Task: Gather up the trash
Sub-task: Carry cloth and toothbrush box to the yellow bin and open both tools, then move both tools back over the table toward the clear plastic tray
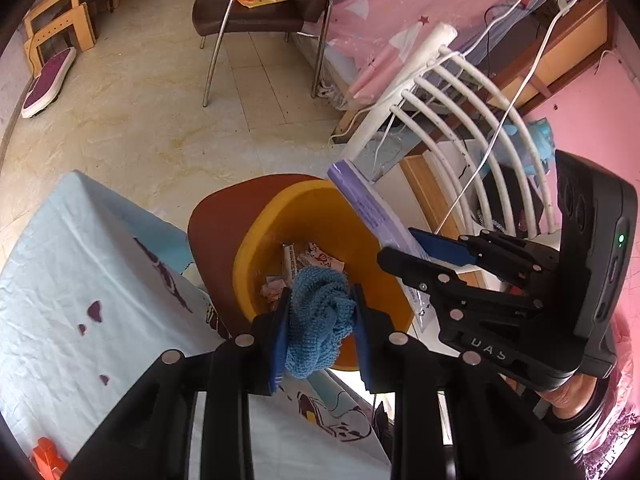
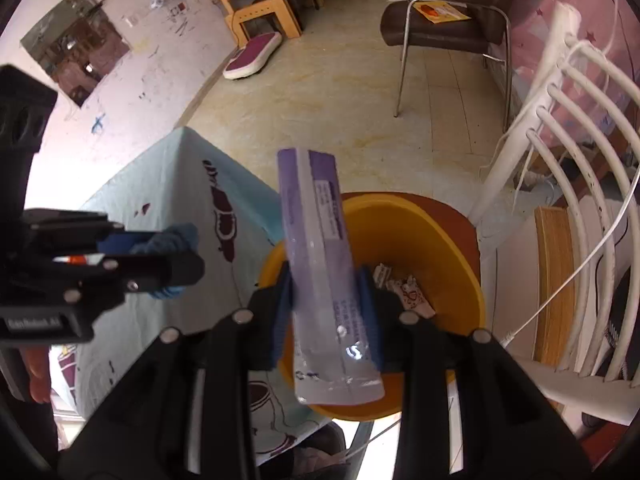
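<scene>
Both tools hang over the yellow bin, which stands on a brown stool just off the corner of the cloth-covered counter, beside a white chair.
Left tool: jaws narrow, clamped on a wadded blue cloth, held above the bin's near rim.
Right tool: jaws narrow, pinching a purple packet across its lower half, so most of its length stands up, tilted, over the bin mouth.
Bin already holds crumpled wrappers.
Judgement: both items are carried over the opening so that a release drops them inside; the long packet may catch the rim if let go off-centre
</scene>
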`<state>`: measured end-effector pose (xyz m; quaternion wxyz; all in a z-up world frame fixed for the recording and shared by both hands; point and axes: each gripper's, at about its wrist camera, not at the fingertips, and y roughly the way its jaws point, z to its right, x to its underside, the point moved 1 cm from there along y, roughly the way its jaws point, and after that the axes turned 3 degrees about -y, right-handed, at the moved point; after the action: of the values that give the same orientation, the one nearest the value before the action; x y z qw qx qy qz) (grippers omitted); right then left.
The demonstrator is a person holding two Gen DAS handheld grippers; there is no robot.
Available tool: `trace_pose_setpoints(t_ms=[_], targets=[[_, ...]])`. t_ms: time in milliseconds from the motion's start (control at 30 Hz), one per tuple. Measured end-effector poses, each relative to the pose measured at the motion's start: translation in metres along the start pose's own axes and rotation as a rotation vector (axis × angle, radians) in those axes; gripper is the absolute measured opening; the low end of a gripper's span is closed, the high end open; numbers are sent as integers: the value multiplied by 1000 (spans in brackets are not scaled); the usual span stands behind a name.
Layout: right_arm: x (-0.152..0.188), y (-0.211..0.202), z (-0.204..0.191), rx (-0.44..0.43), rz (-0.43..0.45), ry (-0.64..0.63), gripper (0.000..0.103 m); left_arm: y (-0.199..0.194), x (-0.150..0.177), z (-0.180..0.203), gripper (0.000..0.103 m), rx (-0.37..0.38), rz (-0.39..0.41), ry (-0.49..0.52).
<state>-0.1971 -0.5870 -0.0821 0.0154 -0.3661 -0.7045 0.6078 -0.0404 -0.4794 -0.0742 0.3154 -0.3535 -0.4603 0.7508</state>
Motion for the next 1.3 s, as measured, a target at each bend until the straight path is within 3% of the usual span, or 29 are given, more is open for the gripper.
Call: trace_pose_setpoints(t_ms=[67,100,133,167,200,233,367,400,533,700,867,967,1100,1200,1300], targets=[[2,12,16,4,6,43,33,14,-4,4,31,-20,-16,1],[0,16,23,8,7,60,34,20,-8,4,43,-28,-20,-1],[1,19,30,14,8,75,36,25,-9,5,63,-28,-24,-3],[2,22,37,13,12,95,41,26,-11,5,74,-29,-22,-7],[3,23,43,12,17,111,58,26,-11,6,88,-27,-15,-6],[5,23,46,11,26,119,67,24,-10,4,90,-26,-8,-7],[4,16,48,-5,61,132,76,6,-3,-4,90,-22,38,-34],[2,13,47,-6,73,129,83,-6,1,-10,90,-23,66,-45],[-5,-6,14,-62,130,84,93,-67,33,-42,91,-55,201,-91],[-20,-15,-69,-144,142,-61,98,-159,99,-118,91,-190,350,-219],[-23,-9,-169,-270,86,-242,98,-222,166,-204,92,-332,418,-412],[-18,2,-226,-336,13,-340,98,-240,201,-243,92,-353,440,-510],[-3,16,-300,-354,-77,-491,98,-240,234,-271,92,-396,421,-566],[22,11,-348,-430,-126,-643,98,-239,256,-282,92,-345,425,-579],[54,0,-387,-421,-135,-847,98,-236,266,-295,92,-326,422,-604]])
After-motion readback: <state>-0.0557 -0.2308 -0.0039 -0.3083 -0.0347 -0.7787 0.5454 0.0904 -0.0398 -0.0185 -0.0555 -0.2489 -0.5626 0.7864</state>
